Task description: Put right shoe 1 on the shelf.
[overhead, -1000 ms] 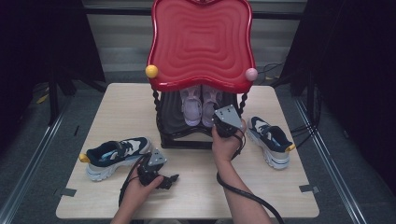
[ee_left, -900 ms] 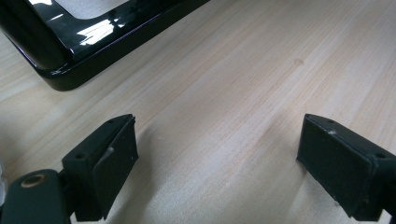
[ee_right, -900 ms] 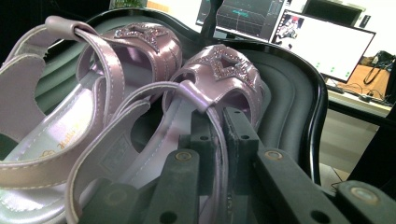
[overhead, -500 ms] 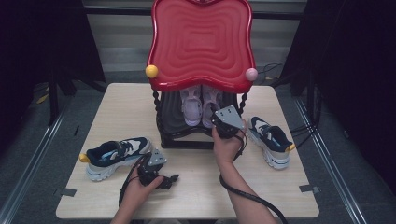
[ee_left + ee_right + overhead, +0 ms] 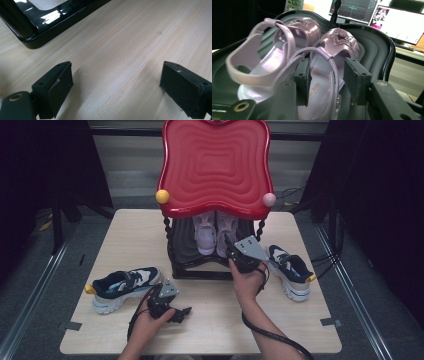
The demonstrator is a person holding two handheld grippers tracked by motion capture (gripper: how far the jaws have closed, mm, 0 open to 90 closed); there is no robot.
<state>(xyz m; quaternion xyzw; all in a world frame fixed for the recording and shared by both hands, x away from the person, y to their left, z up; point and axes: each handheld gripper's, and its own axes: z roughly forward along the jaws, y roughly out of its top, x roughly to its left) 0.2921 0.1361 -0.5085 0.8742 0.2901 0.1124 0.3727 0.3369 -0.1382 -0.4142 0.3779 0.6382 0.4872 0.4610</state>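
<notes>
Two lilac strap sandals point(image 5: 215, 231) stand side by side on the black lower shelf point(image 5: 200, 267) of a rack with a red wavy top point(image 5: 216, 165). My right gripper point(image 5: 229, 245) reaches under that top to the right-hand sandal point(image 5: 339, 40). Its jaws have just been opening, and the sandal's heel strap point(image 5: 325, 56) runs between the pads point(image 5: 303, 80) without being pressed. The left-hand sandal point(image 5: 294, 27) sits beside it. My left gripper point(image 5: 182, 312) rests on the wooden table point(image 5: 130, 235) in front of the rack, open point(image 5: 116, 82), with only bare wood between its jaws.
A navy and white sneaker point(image 5: 125, 285) lies at the table's left, its mate point(image 5: 290, 267) at the right of the rack. The rack's glossy black base point(image 5: 37, 32) is near the left gripper. A yellow knob point(image 5: 162, 196) and a pink knob point(image 5: 269, 199) mark the top's corners. Monitors point(image 5: 402, 22) stand beyond.
</notes>
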